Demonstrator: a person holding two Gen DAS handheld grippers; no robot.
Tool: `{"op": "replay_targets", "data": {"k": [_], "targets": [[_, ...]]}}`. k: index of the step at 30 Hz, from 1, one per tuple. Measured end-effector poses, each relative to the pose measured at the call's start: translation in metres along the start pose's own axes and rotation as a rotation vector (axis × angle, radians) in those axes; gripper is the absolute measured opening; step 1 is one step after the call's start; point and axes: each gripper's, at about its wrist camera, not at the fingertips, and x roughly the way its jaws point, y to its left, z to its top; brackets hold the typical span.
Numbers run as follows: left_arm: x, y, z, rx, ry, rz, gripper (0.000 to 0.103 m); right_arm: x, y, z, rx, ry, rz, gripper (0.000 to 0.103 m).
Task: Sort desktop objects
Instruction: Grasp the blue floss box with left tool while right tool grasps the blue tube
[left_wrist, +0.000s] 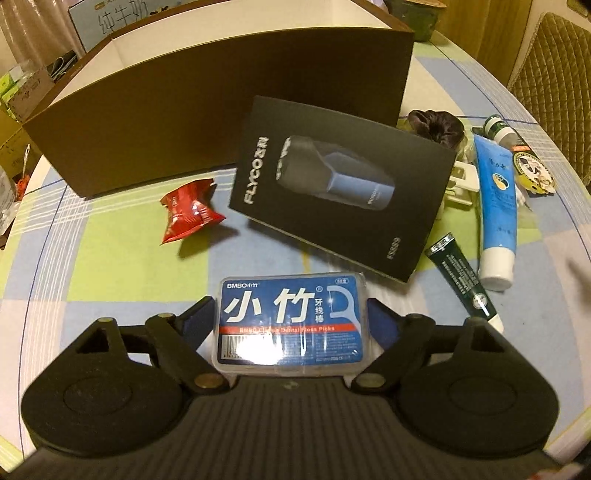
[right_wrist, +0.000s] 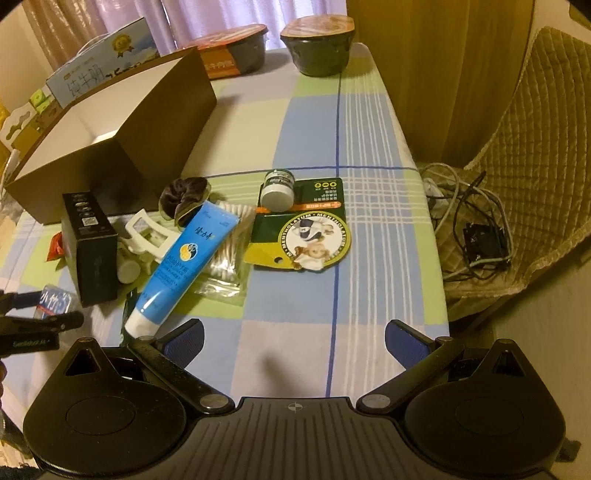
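Note:
A clear floss pick box (left_wrist: 291, 321) with a blue label lies on the checked tablecloth (left_wrist: 110, 258). My left gripper (left_wrist: 291, 306) straddles it, and both blue pads touch its short sides, shut on it. The same floss pick box (right_wrist: 55, 297) shows at the far left of the right wrist view. My right gripper (right_wrist: 293, 332) hangs open over bare cloth, nothing between its fingers. Beyond lie a black shaver box (left_wrist: 340, 192), a red snack packet (left_wrist: 190, 210), a blue tube (right_wrist: 184, 254), a dark green tube (left_wrist: 461, 277) and a green Mentholatum card (right_wrist: 306, 229).
An open brown cardboard box (right_wrist: 122, 122) stands at the back left. A dark scrunchie (right_wrist: 188, 195), white clip (right_wrist: 147, 236), bag of cotton swabs (right_wrist: 229, 254) and small jar (right_wrist: 277, 190) crowd the middle. Two lidded bowls (right_wrist: 317, 44) stand far back. Cables (right_wrist: 469, 229) lie on a chair beyond the table's right edge.

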Motion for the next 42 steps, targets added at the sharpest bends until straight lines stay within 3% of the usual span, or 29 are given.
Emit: {"op": "replay_targets", "data": {"k": [9, 17, 19, 25, 33, 42], "targets": [[-0.003, 0.043, -0.011, -0.139, 0.014, 0.095, 0.084, 0.014, 0.001, 0.01, -0.031, -0.007, 0.043, 0.101], [-0.001, 0.079, -0.011, -0.206, 0.042, 0.178, 0.084, 0.024, 0.033, 0.015, -0.024, 0.011, 0.17, 0.1], [0.0, 0.083, -0.011, -0.2, 0.044, 0.177, 0.084, 0.029, 0.045, 0.015, -0.024, 0.017, 0.181, 0.086], [0.005, 0.089, -0.007, -0.149, 0.048, 0.149, 0.084, 0.043, 0.065, 0.013, 0.045, 0.05, 0.187, 0.061], [0.013, 0.105, 0.001, -0.064, 0.04, 0.074, 0.084, 0.059, 0.078, 0.014, 0.198, 0.057, 0.131, 0.048], [0.021, 0.119, 0.007, 0.04, 0.024, -0.014, 0.084, 0.07, 0.104, 0.012, 0.216, 0.014, -0.009, 0.034]]}}
